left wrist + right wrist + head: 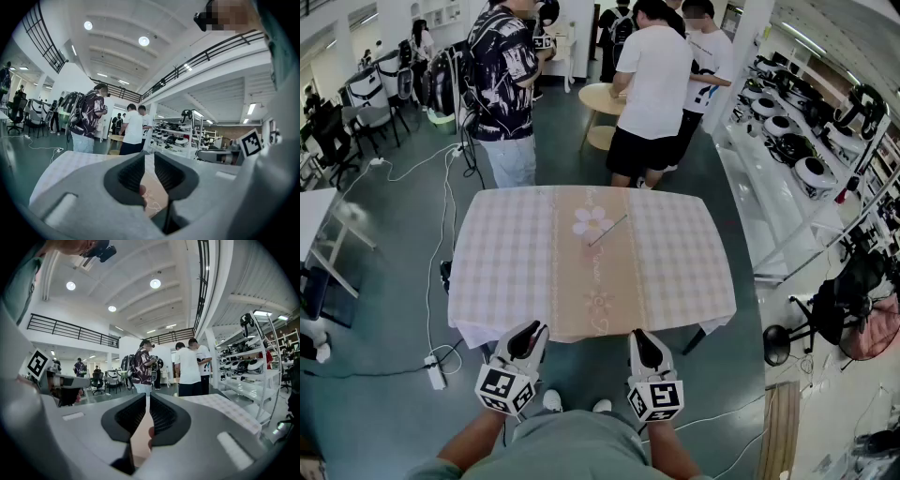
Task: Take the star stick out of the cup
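In the head view a pale pink flower-shaped cup (592,221) stands on the beige middle strip of the checked tablecloth (506,253), toward the far side. A thin stick (610,229) slants out of it to the right; I cannot make out its star end. My left gripper (530,329) and right gripper (639,336) hang side by side below the table's near edge, close to my body and far from the cup. In the left gripper view (149,154) and the right gripper view (147,395) the jaws stand almost together with nothing between them.
Several people stand just past the table's far edge, near a round wooden table (602,97). White shelving (787,150) with round devices runs along the right. Cables and a power strip (436,371) lie on the floor at left. A black chair (830,309) sits at right.
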`<state>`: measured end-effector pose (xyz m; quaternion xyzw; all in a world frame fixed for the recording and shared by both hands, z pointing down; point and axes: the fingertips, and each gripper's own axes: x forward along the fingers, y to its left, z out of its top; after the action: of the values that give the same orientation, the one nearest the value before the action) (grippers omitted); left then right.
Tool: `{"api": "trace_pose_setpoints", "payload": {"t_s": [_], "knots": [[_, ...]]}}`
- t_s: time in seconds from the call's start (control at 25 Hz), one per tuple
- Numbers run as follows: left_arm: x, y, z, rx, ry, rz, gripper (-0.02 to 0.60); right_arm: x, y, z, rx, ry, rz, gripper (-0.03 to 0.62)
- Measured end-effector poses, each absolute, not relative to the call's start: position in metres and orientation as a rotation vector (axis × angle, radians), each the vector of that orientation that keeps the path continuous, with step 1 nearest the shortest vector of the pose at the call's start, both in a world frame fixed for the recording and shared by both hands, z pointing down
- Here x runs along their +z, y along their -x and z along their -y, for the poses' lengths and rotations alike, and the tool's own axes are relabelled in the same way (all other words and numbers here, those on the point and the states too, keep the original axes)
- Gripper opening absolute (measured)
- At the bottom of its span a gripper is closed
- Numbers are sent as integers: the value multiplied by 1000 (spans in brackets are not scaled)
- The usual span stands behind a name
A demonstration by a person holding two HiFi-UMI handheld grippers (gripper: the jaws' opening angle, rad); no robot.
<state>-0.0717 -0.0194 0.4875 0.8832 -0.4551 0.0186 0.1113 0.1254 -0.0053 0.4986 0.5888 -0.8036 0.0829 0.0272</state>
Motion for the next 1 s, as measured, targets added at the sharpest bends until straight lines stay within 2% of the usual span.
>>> {"api": "trace_pose_setpoints", "payload": {"t_s": [0.44, 0.52, 0.6, 0.64, 1.0], "knots": [[493, 76, 17, 66, -2588, 1338, 71, 499, -124, 6, 300, -1837, 2523, 20], [494, 77, 16, 67, -2588, 1331, 71, 498, -122, 7, 327, -1827, 2544, 41], [494, 77, 13, 70, -2585, 1327, 71, 498, -119, 6, 354, -1805, 2555, 102], [493, 77, 13, 70, -2585, 1326, 71, 497, -118, 6, 358, -1797, 2556, 110], [488, 100, 20, 55, -2579, 1330, 71, 488, -111, 26, 307, -1842, 2513, 127]]}}
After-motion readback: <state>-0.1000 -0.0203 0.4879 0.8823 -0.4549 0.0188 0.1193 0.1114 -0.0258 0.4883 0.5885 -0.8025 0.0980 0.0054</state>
